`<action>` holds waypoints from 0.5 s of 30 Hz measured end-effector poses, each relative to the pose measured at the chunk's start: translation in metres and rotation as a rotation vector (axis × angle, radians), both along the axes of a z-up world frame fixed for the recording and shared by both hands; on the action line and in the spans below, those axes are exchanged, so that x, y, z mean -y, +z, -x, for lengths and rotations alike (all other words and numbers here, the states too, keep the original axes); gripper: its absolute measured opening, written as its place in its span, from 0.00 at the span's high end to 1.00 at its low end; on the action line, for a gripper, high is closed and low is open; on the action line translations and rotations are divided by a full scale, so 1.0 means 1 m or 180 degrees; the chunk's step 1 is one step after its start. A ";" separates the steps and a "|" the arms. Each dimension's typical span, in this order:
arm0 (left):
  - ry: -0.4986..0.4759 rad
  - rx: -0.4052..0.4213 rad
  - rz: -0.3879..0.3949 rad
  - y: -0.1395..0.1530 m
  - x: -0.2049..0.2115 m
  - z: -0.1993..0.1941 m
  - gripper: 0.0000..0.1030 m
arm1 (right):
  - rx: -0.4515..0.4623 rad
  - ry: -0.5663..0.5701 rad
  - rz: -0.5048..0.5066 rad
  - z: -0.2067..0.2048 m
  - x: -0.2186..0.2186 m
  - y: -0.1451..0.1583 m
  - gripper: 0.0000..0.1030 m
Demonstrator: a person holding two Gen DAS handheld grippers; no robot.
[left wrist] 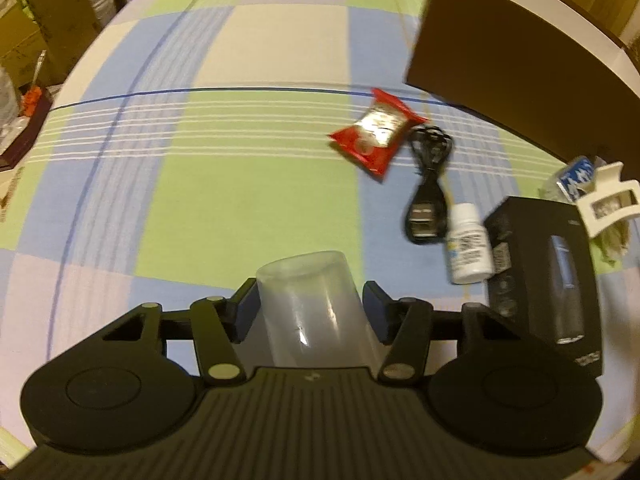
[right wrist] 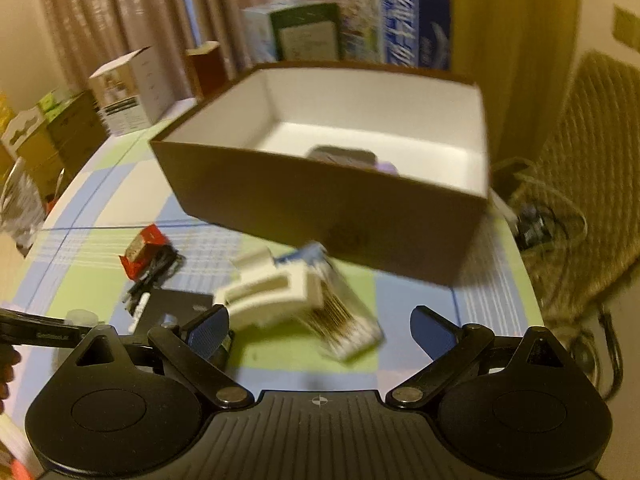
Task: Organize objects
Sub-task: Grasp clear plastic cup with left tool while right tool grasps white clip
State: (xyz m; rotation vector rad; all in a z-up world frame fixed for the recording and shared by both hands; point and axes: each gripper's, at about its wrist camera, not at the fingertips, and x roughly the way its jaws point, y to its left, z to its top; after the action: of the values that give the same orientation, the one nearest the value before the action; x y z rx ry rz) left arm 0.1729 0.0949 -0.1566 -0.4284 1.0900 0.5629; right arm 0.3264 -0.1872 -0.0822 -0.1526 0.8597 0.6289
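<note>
We look down on a table covered by a checked cloth [left wrist: 248, 184] of green, blue and pale squares crossed by thin dark lines. Around it the room is crowded: cardboard cartons [left wrist: 52, 28] stand at the far left, printed boxes [right wrist: 352, 28] line the far edge, curtains [right wrist: 132, 12] hang behind them, and a wicker chair [right wrist: 592, 184] sits at the right.

The main container is a brown cardboard box [right wrist: 320, 204] with a white interior, open at the top, on the far right part of the table. Inside it we see a dark flat item [right wrist: 340, 156] beside something lilac; blur hides what they are.

On the cloth near the box lie a red snack packet [left wrist: 376, 132], a coiled black cable [left wrist: 428, 184], a white pill bottle [left wrist: 468, 248], a black carton [left wrist: 548, 280], a cream hair claw [right wrist: 272, 288] and a clear pack of cotton swabs [right wrist: 344, 320].

The left gripper [left wrist: 310, 308] has a translucent plastic cup [left wrist: 312, 304], upside down, between its fingers; the pads stand against its walls at a middling width. The right gripper [right wrist: 320, 332] stands wide with nothing in its grasp, above the hair claw and swabs.
</note>
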 end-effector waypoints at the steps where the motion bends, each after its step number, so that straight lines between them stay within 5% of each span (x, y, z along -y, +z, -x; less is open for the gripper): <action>1: 0.0025 -0.0007 -0.0018 0.000 -0.003 0.002 0.50 | 0.0045 0.0063 0.0007 0.000 -0.006 0.000 0.19; 15: 0.0319 0.0005 -0.0082 0.003 -0.032 0.026 0.49 | 0.0403 0.0526 0.0368 -0.009 -0.079 -0.033 0.54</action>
State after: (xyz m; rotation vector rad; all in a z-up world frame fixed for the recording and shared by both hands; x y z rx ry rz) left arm 0.1474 0.1271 -0.1538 -0.4629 1.0630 0.6642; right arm 0.3354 -0.1080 -0.1153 -0.3672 0.7658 0.7160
